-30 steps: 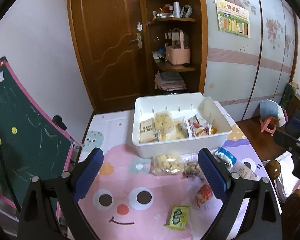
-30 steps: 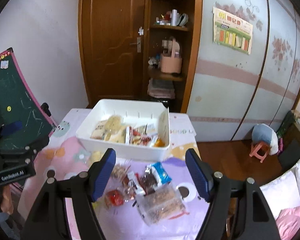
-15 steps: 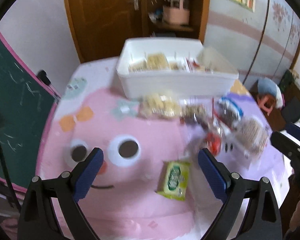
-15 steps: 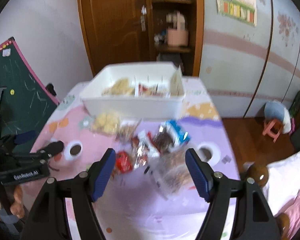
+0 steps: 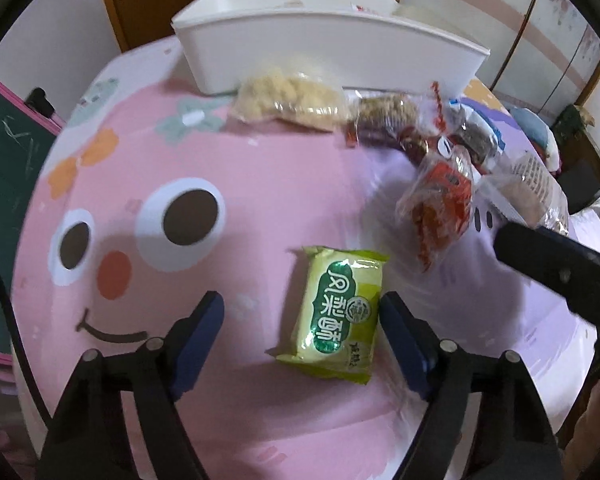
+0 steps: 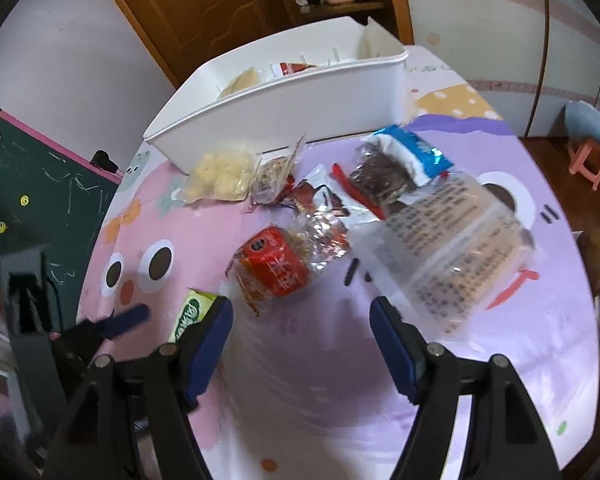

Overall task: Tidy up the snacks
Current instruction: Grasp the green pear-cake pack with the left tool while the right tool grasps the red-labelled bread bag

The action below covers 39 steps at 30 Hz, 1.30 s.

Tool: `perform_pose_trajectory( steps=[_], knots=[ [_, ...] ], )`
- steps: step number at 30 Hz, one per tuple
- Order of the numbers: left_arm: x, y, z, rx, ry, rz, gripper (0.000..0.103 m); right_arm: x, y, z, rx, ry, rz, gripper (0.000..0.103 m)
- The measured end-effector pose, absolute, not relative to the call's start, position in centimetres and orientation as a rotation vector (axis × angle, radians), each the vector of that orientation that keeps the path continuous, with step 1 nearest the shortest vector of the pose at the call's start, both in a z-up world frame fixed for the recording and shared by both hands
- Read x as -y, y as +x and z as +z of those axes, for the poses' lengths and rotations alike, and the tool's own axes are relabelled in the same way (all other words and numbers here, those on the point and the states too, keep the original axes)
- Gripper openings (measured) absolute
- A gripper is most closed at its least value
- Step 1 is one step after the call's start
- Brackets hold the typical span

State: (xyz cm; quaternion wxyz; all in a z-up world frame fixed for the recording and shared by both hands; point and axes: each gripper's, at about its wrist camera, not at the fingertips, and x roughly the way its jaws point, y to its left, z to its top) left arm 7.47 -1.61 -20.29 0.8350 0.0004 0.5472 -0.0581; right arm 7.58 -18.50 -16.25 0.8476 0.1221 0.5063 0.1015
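A green snack packet (image 5: 338,314) lies flat on the pink cartoon tablecloth (image 5: 240,184). My left gripper (image 5: 302,316) is open and low over it, the packet between the fingers and close to the right one. My right gripper (image 6: 302,324) is open and empty, just short of a red snack bag (image 6: 274,268) and a large clear cracker pack (image 6: 452,248). The green packet (image 6: 192,312) shows at its left finger. The white bin (image 6: 284,92) at the far side holds several snacks.
Loose snacks lie in front of the bin: a pale puffs bag (image 5: 290,100), a brown packet (image 5: 382,114), a blue-topped bag (image 6: 398,162). A green chalkboard (image 6: 32,184) stands left of the table. A wooden chair knob (image 6: 598,258) and pink stool (image 6: 588,160) are right.
Both grippers have dropped and tilted down toward the table. The left one has closed in on the green packet. The right one has come down near the red bag. Both stay open.
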Motion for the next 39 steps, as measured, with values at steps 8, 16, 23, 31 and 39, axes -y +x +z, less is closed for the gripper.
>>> perform_pose_trajectory(
  steps=[8,16,23,31,39],
  knots=[
    [2.1,7.8,-20.7,-1.131,0.05,-0.118,0.065,16.6,11.1,-17.7,-1.099,0.248,0.207,0.071],
    [0.5,7.9,-20.2,-1.1,0.015,-0.1,0.036,14.6,12.2,-18.9,-1.1,0.154,0.167,0.071],
    [0.0,7.8,-20.1,-1.101,-0.01,-0.103,0.036,13.6,11.9,-19.0,-1.089,0.048,0.128,0.073],
    [-0.6,7.6,-20.1,-1.111,-0.037,-0.092,0.036,13.0,12.1,-20.1,-1.119,0.014,0.094,0.075],
    [-0.8,7.5,-19.8,-1.109,-0.047,-0.083,0.035,13.6,11.1,-19.8,-1.096,0.04,0.146,0.052]
  ],
)
